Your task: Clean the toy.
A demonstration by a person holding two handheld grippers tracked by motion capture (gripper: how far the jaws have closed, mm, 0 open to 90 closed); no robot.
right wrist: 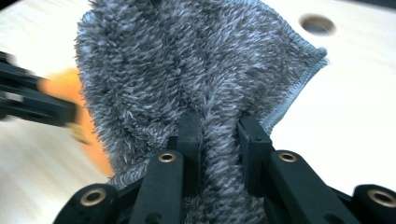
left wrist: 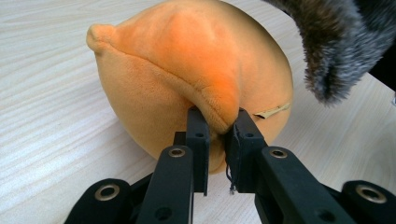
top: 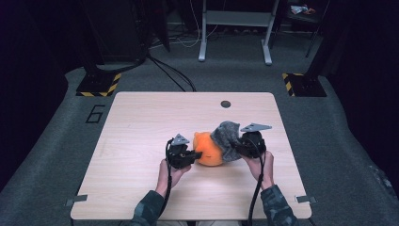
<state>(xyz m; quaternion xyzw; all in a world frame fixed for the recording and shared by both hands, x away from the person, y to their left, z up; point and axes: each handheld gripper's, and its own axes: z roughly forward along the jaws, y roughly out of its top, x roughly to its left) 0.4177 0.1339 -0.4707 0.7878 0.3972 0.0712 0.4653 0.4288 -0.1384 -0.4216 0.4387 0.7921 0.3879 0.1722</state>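
The orange plush toy [top: 207,149] sits on the tabletop [top: 141,141] near its front middle. The left gripper [left wrist: 218,128] is clamped on a pointed ear-like fold of the plush, steadying it from its left side. The right gripper [right wrist: 218,135] is clenched on a bunched fold of the grey fuzzy cloth [right wrist: 196,70], which is lifted and draped against the plush's upper right side. The step in hand looks like wiping or covering the plush with the cloth. Next, the cloth likely has to be drawn across the top of the plush while the left grip holds firm so the toy does not roll.
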